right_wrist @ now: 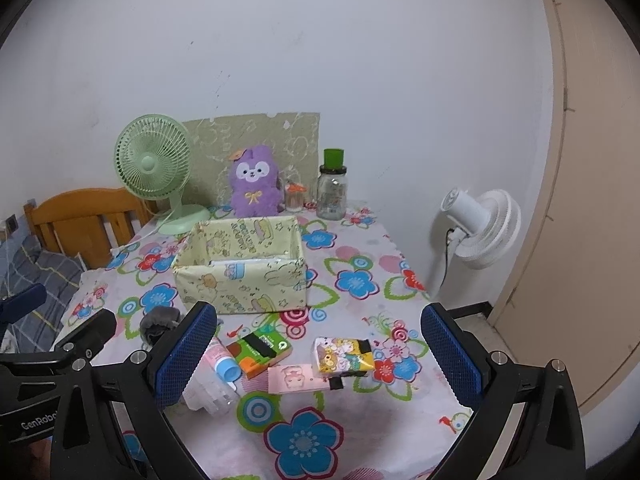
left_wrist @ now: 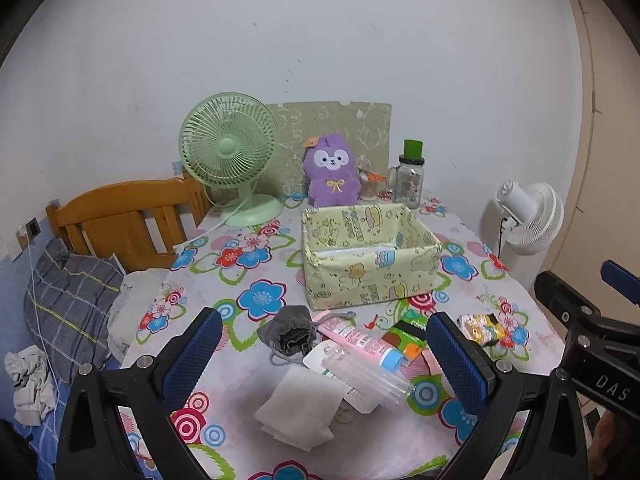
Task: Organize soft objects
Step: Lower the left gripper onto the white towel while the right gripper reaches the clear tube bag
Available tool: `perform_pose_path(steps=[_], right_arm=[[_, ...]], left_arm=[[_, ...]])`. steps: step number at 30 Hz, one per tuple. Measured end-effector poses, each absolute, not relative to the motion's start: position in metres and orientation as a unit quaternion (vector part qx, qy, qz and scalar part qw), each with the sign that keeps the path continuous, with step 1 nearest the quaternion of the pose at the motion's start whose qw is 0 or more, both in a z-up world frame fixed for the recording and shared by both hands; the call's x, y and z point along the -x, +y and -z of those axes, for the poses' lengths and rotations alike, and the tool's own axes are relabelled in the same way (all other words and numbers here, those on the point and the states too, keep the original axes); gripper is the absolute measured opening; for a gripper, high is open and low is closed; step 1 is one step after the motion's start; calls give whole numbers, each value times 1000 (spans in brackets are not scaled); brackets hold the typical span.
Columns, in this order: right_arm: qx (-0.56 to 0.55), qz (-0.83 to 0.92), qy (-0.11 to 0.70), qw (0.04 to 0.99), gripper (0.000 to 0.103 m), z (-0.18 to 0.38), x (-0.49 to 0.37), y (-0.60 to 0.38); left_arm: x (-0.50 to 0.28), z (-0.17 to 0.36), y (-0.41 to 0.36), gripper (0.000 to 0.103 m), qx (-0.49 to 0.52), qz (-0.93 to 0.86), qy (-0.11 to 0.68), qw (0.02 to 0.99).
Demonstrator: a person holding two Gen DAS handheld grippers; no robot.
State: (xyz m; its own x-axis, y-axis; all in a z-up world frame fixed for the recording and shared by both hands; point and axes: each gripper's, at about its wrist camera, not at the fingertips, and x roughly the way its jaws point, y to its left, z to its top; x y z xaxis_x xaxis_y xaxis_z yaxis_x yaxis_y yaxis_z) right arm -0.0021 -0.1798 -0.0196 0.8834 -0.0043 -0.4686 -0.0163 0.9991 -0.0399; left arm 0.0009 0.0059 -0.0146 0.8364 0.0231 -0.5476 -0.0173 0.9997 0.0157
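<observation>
A yellow cartoon-print fabric box (left_wrist: 370, 276) (right_wrist: 244, 280) sits mid-table with a flat white packet inside. In front of it lie a grey drawstring pouch (left_wrist: 290, 330) (right_wrist: 160, 320), a pink tube with a blue cap (left_wrist: 360, 340) (right_wrist: 222, 362), a clear plastic case (left_wrist: 364, 376), white folded tissues (left_wrist: 300, 404), a green-orange tissue pack (left_wrist: 408, 338) (right_wrist: 260, 350), a cartoon tissue pack (left_wrist: 480, 326) (right_wrist: 344, 354) and a pink card (right_wrist: 294, 378). A purple plush (left_wrist: 330, 176) (right_wrist: 254, 186) sits at the back. My left gripper (left_wrist: 324, 360) and right gripper (right_wrist: 320, 360) hover open above these, holding nothing.
A green desk fan (left_wrist: 230, 156) (right_wrist: 154, 168), a jar with a green lid (left_wrist: 410, 176) (right_wrist: 332, 188) and a small cotton-swab jar (left_wrist: 370, 188) stand at the back. A wooden bed headboard (left_wrist: 120, 220) and pillow (left_wrist: 68, 300) lie left; a white floor fan (right_wrist: 478, 228) and door (right_wrist: 580, 200) right.
</observation>
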Motion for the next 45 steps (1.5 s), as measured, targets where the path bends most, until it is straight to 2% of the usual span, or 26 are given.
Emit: perform_pose_path(steps=[28, 45], right_arm=[[28, -72, 278, 957, 103, 95, -43, -154], [71, -97, 275, 954, 101, 130, -59, -115]], left_arm=[[-36, 103, 14, 103, -31, 11, 358, 933], [-55, 152, 31, 103, -39, 21, 404, 914]])
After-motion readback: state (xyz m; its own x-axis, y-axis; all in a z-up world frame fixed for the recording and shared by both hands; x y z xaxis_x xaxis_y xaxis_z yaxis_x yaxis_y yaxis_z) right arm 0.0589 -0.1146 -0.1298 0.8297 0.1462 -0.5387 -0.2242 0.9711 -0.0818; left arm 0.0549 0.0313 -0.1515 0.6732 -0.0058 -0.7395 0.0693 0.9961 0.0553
